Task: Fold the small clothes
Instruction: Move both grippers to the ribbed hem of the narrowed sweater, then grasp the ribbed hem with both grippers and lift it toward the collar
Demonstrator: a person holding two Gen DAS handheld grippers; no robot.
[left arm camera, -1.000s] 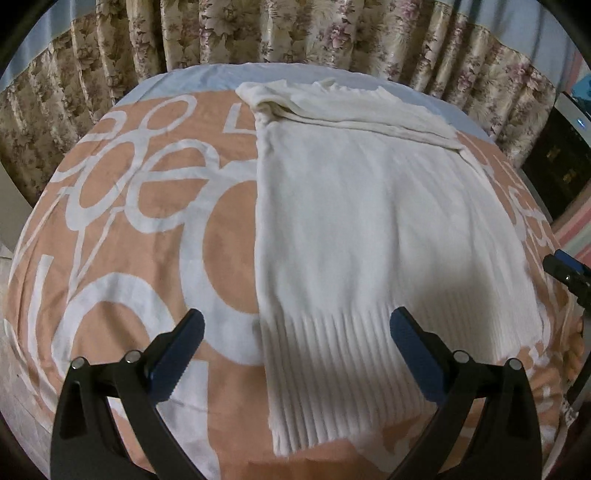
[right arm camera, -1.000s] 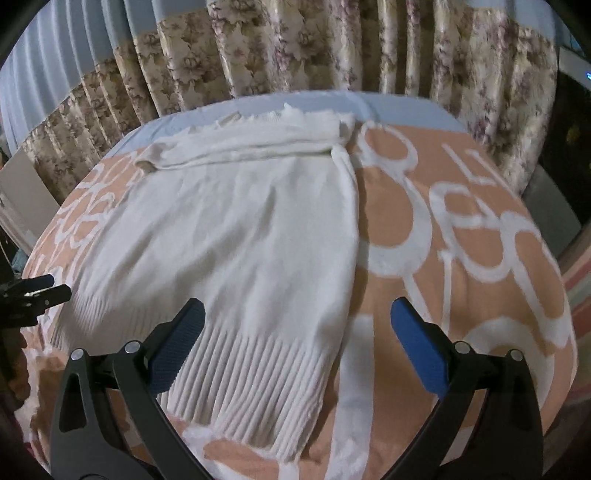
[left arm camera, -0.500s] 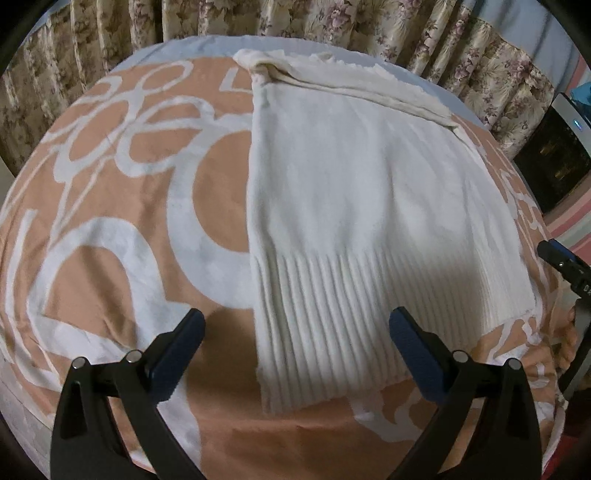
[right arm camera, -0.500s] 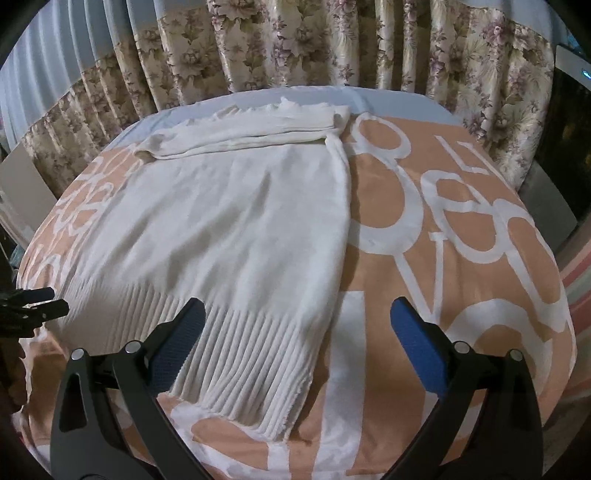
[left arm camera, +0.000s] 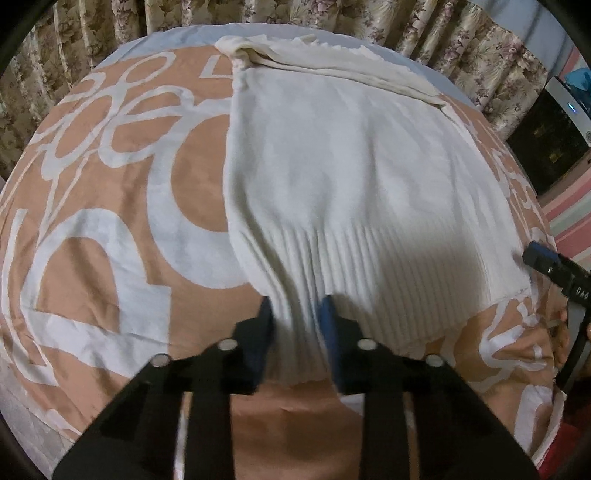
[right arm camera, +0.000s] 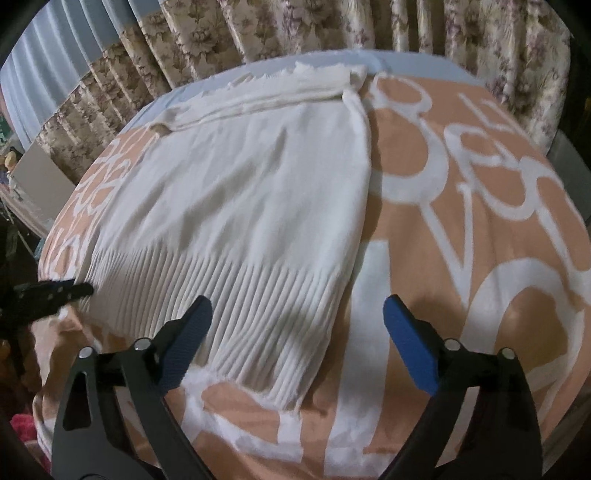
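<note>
Risk judged: uneven lift. Left gripper (left arm camera: 295, 325), jaws just closed, pinched on ribbed hem (left arm camera: 369, 288) of cream sweater (left arm camera: 332, 155) near its left corner. Right gripper (right arm camera: 295, 332) wide, narrowed only slightly, pads clear of fabric, straddling hem's right corner at 6 o'clock in right wrist view. Pulled from one corner alone, knit likely dragged askew, fold line skewed. Thin pinch possibly slipped, ribs being stretchy. Sweater lay flat on peach-and-white printed blanket (right arm camera: 480, 221), body smooth with faint wrinkles, sleeves folded across top edge at 12 o'clock. Hem nearest, ribbing bunched between left pads. Floral curtain (right arm camera: 332, 29) beyond.
</note>
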